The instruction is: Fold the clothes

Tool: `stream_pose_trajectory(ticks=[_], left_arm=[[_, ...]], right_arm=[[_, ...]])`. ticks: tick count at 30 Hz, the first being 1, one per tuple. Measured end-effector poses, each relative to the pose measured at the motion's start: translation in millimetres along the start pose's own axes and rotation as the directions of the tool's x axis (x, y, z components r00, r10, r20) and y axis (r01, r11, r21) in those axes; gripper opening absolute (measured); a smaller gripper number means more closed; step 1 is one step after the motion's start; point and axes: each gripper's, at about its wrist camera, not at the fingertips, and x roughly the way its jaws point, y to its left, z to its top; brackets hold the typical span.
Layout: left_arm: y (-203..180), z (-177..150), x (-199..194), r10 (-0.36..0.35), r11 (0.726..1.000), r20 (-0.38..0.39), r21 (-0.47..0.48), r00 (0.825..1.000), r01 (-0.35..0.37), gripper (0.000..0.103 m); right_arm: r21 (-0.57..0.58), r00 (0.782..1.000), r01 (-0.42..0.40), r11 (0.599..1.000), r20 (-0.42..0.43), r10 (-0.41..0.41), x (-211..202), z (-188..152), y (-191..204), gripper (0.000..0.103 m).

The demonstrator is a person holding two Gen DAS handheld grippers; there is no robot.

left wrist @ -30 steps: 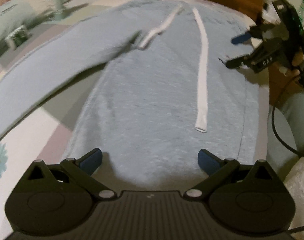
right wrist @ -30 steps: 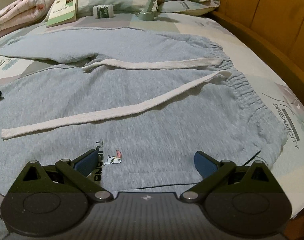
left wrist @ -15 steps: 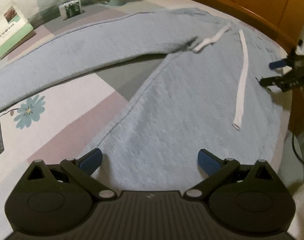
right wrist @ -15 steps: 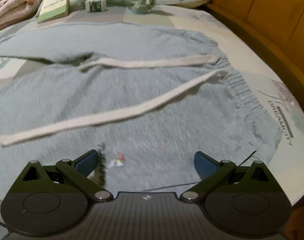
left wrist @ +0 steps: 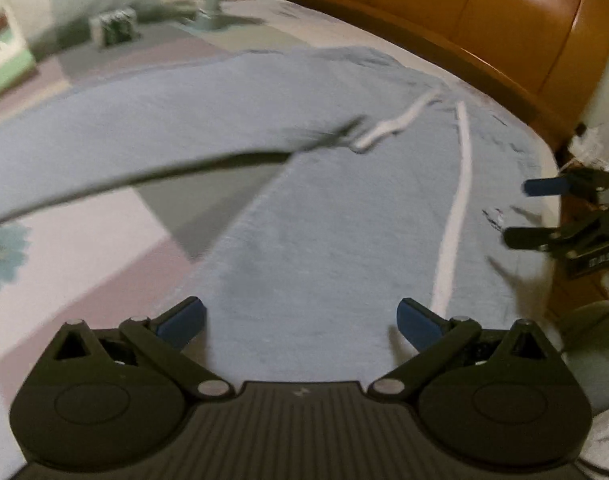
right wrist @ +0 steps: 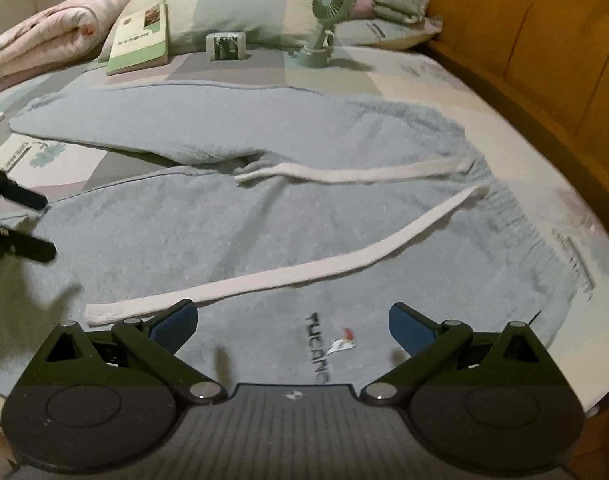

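Sweatpants (right wrist: 264,240), grey-blue: spread flat on the bed (right wrist: 544,128), unfolded; no crease or fold shows anywhere on them.

Item, nearest: my right gripper (right wrist: 290,322), jaws spread wide, holding nothing, poised over the hip of the near leg just by the printed logo (right wrist: 328,344).

Item: my left gripper (left wrist: 300,322), jaws likewise spread and empty, over the same leg further down its length. In the right view it enters at 9 o'clock (right wrist: 20,224).

Item: long drawstring (right wrist: 284,272), white, lying loose across the near leg, its free end just beside my right gripper's left finger.

Item: short drawstring (right wrist: 352,172), running from the waistband (right wrist: 516,224) at 3 o'clock toward the crotch.

Item: far leg (right wrist: 164,120), splayed away toward 10 o'clock, a wedge of bedsheet showing between the two legs.

Item, farthest: book (right wrist: 140,36), small box (right wrist: 226,46), green desk fan (right wrist: 324,20) and pillows (right wrist: 244,4) at 12 o'clock, well apart from the garment.

Assessment: task at its start. I judge all folding remains: bring one leg over the other, tuck the drawstrings, then fold lengthwise. Neither gripper has cloth yet.
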Motion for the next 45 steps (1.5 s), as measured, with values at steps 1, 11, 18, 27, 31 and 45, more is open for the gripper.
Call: stream_pose_trajectory(ticks=[1,11,18,27,31,45], left_arm=[[-2,0,6,0.013,1.0,-0.01,0.003,1.0,-0.013,0.102],[-2,6,-21,0.116,0.993,0.03,0.011,0.993,-0.117,0.102],[22,-36,-45,0.187,0.979,-0.048,-0.075,0.981,-0.19,0.102],[18,-21,-38,0.192,0.981,-0.024,-0.021,0.981,-0.193,0.102],[7,36,-32,0.21,0.97,0.083,0.104,0.974,-0.218,0.102],[80,117,93,0.29,0.955,0.036,-0.072,0.956,-0.287,0.102]], right_arm=[[0.008,1.0,0.005,1.0,-0.018,-0.005,5,-2,0,0.103],[0.039,0.995,0.054,0.998,-0.081,-0.051,25,-19,4,0.103],[0.041,0.997,0.066,0.997,-0.053,-0.064,23,-24,7,0.103],[0.041,0.996,0.076,0.996,-0.049,-0.074,23,-24,7,0.103],[0.043,0.995,0.081,0.996,-0.054,-0.079,24,-23,9,0.103],[0.046,0.995,0.09,0.995,-0.052,-0.087,24,-25,11,0.103]])
